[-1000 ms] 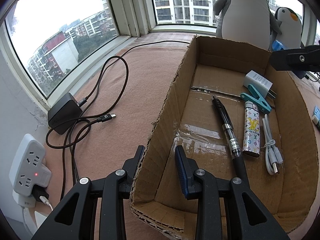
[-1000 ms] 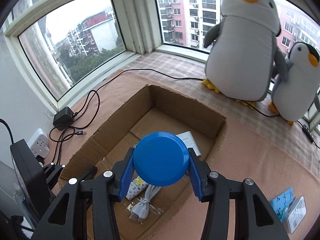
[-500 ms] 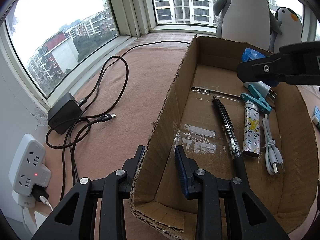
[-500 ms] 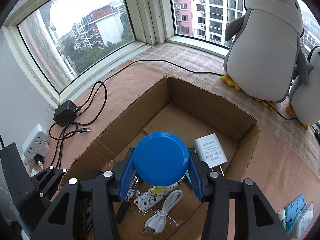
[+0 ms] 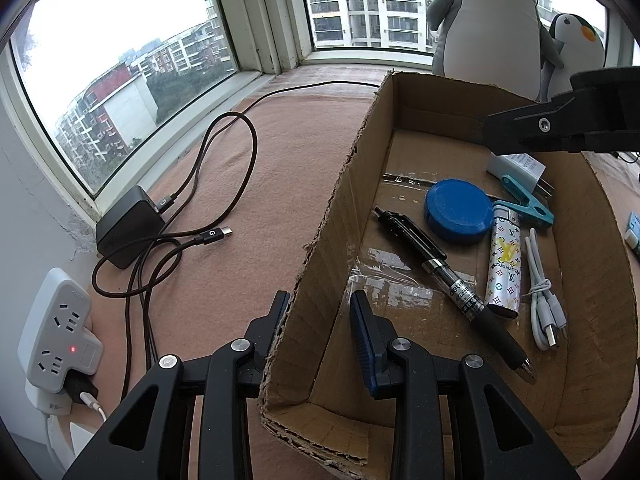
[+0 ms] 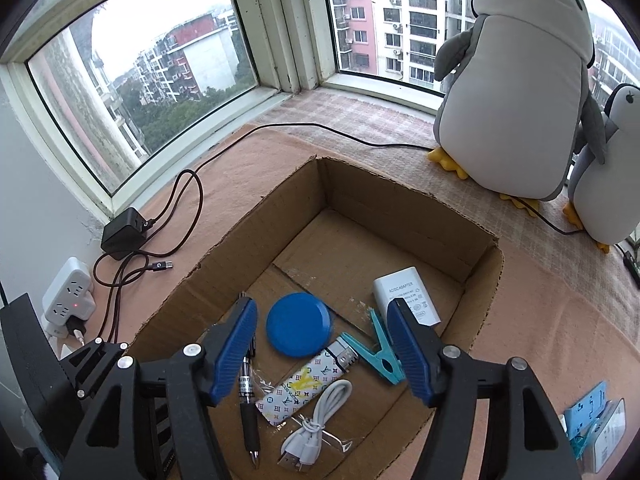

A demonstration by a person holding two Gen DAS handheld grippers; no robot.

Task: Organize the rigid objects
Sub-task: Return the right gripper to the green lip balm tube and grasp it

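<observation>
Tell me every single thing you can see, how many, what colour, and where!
cardboard box: 1, brown, on the mat
round lid: 1, blue, in box
pen: 1, black, in box
lighter: 1, white patterned, in box
clothespin: 1, teal, in box
adapter: 1, white, in box
short cable: 1, white, in box
charger brick: 1, black, left of box
power strip: 1, white, by wall
plush penguins: 2, grey-white, by window
left gripper: black, straddling box wall
right gripper: black, open above box
</observation>
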